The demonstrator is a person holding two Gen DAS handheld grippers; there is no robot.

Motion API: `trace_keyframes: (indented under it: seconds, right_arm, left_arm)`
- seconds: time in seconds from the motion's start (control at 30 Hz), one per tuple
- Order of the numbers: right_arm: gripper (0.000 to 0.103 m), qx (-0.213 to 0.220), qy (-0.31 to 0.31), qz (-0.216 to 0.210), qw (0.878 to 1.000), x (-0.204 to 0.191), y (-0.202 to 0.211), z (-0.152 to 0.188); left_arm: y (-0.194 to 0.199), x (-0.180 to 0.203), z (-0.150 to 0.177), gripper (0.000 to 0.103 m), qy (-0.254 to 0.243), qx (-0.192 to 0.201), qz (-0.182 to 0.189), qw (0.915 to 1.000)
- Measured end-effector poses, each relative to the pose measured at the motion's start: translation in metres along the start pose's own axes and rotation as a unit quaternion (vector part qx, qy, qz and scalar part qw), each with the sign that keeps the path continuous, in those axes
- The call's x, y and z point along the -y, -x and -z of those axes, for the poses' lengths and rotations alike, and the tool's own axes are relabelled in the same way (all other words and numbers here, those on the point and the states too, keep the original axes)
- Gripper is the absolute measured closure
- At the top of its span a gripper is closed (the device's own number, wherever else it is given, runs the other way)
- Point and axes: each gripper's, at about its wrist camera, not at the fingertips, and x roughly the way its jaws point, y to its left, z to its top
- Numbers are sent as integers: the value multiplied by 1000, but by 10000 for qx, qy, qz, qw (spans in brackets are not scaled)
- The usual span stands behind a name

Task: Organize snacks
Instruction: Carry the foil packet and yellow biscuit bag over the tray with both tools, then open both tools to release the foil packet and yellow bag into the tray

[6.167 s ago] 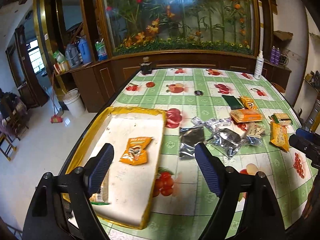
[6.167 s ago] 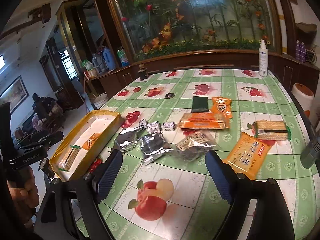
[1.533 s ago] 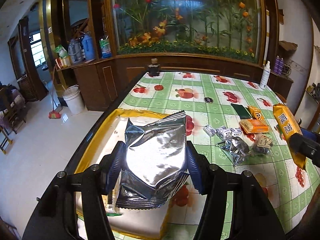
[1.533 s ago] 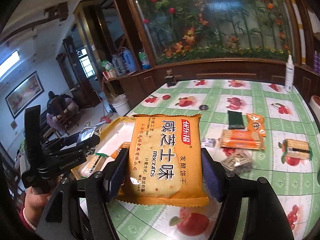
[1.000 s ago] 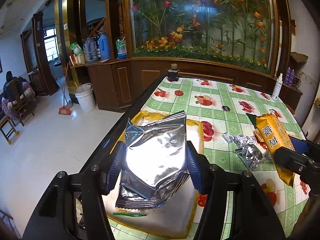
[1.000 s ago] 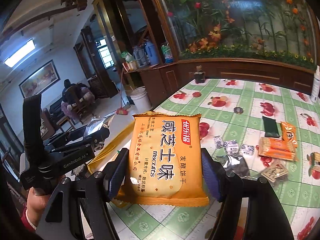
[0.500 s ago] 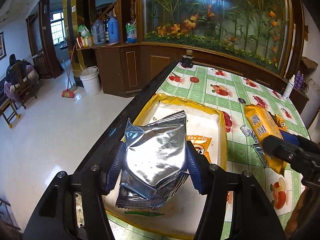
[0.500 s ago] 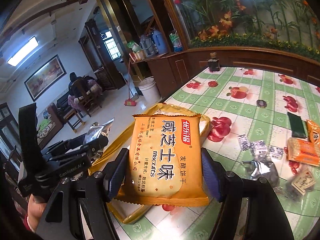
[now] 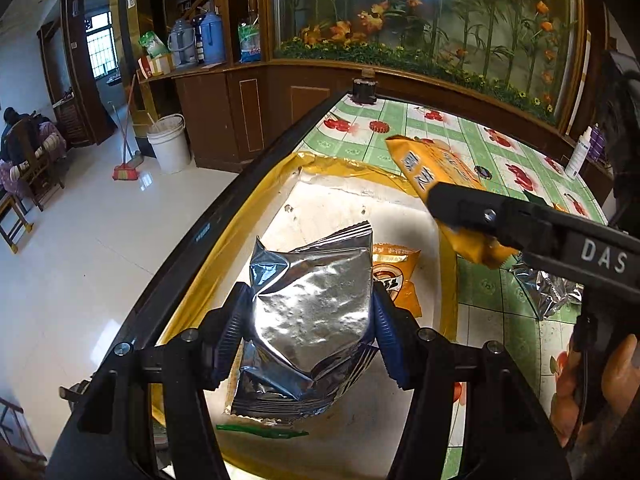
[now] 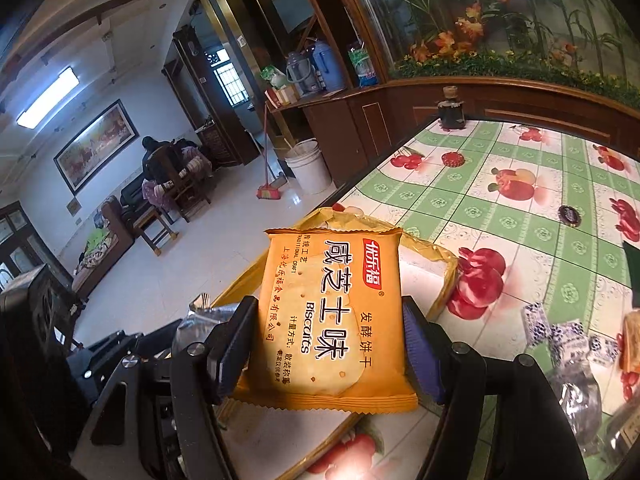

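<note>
My left gripper is shut on a crinkled silver foil snack bag and holds it above the yellow-rimmed tray. A small orange snack packet lies on the tray's white floor behind the bag. My right gripper is shut on an orange biscuit packet with red and white print, hanging over the tray's far right corner. In the left wrist view that same biscuit packet and the right gripper's black body cross the upper right.
The tray sits at the left edge of a table with a green checked fruit-print cloth. Loose foil and small wrapped snacks lie to the right. A dark bottle stands at the table's far end. A hand grips the right tool.
Both grippers have moved left and lower over the tray with their packets still held. The right gripper's biscuit packet now hangs over the tray's far right rim.
</note>
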Motion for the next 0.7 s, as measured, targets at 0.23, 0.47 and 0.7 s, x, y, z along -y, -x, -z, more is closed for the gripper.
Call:
trace_keyframes:
  seconds: [0.23, 0.47, 0.7]
  right_arm:
    - [32, -152, -61, -20, 9999, 12, -25, -3]
    - [32, -268, -83, -13, 9996, 22, -42, -6]
    - [32, -403, -62, 9, 9992, 26, -58, -6]
  left_arm:
    - [-13, 3, -1, 44, -40, -123, -2, 9999]
    - [-25, 4, 0, 44, -58, -250, -14, 9997]
    - [-32, 5, 0, 44, -51, -329, -69, 9994]
